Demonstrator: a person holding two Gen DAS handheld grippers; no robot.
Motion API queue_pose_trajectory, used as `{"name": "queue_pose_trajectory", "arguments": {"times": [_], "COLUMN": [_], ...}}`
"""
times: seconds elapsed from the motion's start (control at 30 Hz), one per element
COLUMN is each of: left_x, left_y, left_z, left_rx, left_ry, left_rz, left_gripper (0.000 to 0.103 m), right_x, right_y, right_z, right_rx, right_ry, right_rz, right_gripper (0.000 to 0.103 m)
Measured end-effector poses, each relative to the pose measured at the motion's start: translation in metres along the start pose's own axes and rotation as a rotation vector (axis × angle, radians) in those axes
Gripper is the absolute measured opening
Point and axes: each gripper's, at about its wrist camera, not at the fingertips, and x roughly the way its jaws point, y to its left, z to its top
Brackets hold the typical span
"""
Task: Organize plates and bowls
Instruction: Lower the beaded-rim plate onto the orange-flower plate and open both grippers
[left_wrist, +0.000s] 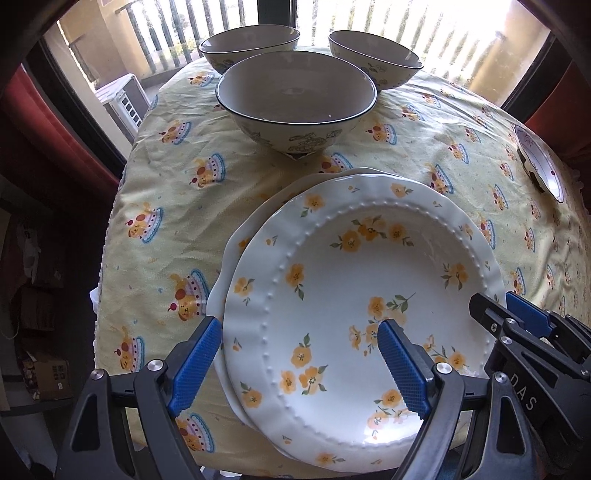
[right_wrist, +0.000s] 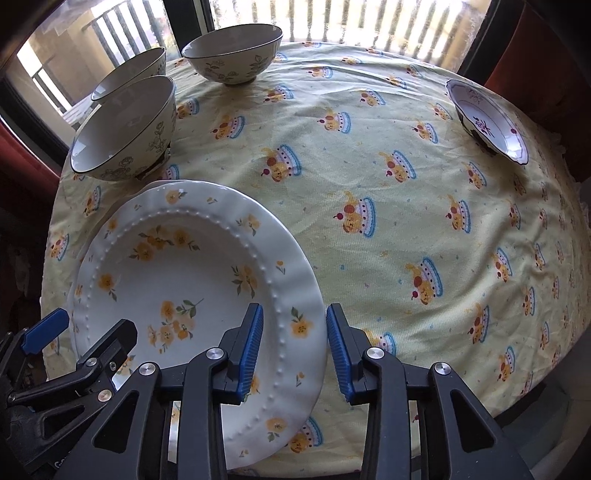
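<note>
Two stacked floral plates (left_wrist: 354, 295) sit at lower centre on your desk (right_wrist: 369, 184). Your left claw (left_wrist: 299, 369) gapes open across the top plate's left rim; your right claw (right_wrist: 295, 350) straddles its right rim, apparently unclamped. Three bowls (left_wrist: 295, 99) wait at upper frame, white with dark rims.

Blown-out backlight from window (left_wrist: 424, 33), sharp centre, strong fisheye edges.

- The left gripper (left_wrist: 299, 363) was spread wide, its fingers either side of the plate's (left_wrist: 332, 277) left rim.
- The right gripper (right_wrist: 295, 350) was parted, fingers straddling the plate's right rim without clamping it.
</note>
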Motion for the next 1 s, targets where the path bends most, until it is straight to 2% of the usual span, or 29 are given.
{"name": "queue_pose_trajectory", "arguments": {"times": [0.2,0.4,0.53,0.7,0.77,0.8,0.83,1.0], "left_x": [0.002,-0.004,-0.009,-0.016,-0.020,-0.021,-0.023,-0.032], "left_y": [0.009,0.007,0.001,-0.016,-0.026,-0.031,-0.034,-0.053], "left_z": [0.000,0.003,0.007,0.015,0.018,0.020,0.022,0.032], "left_rx": [-0.004,0.018,0.023,0.052,0.065,0.065,0.061,0.046], "left_ry": [0.006,-0.009,-0.016,-0.040,-0.058,-0.065,-0.067,-0.087], "left_rz": [-0.005,-0.017,-0.032,-0.040,-0.035,-0.033,-0.029,-0.031], "left_gripper": [0.088,0.088,0.088,0.088,0.088,0.088,0.088,0.088], "right_x": [0.005,-0.001,-0.014,-0.025,-0.031,-0.035,-0.039,-0.045], "right_y": [0.016,0.002,-0.001,-0.010,-0.011,-0.013,-0.016,-0.037], "right_z": [-0.003,0.002,0.007,0.015,0.017,0.018,0.019,0.032], "right_rx": [-0.064,0.015,0.032,0.055,0.018,0.009,0.004,0.007], "right_ry": [-0.002,0.007,-0.019,-0.030,-0.068,-0.092,-0.110,-0.128], "right_rz": [-0.053,0.022,0.044,0.119,0.103,0.094,0.092,0.112], "right_gripper": [0.039,0.039,0.040,0.042,0.052,0.063,0.068,0.071]}}
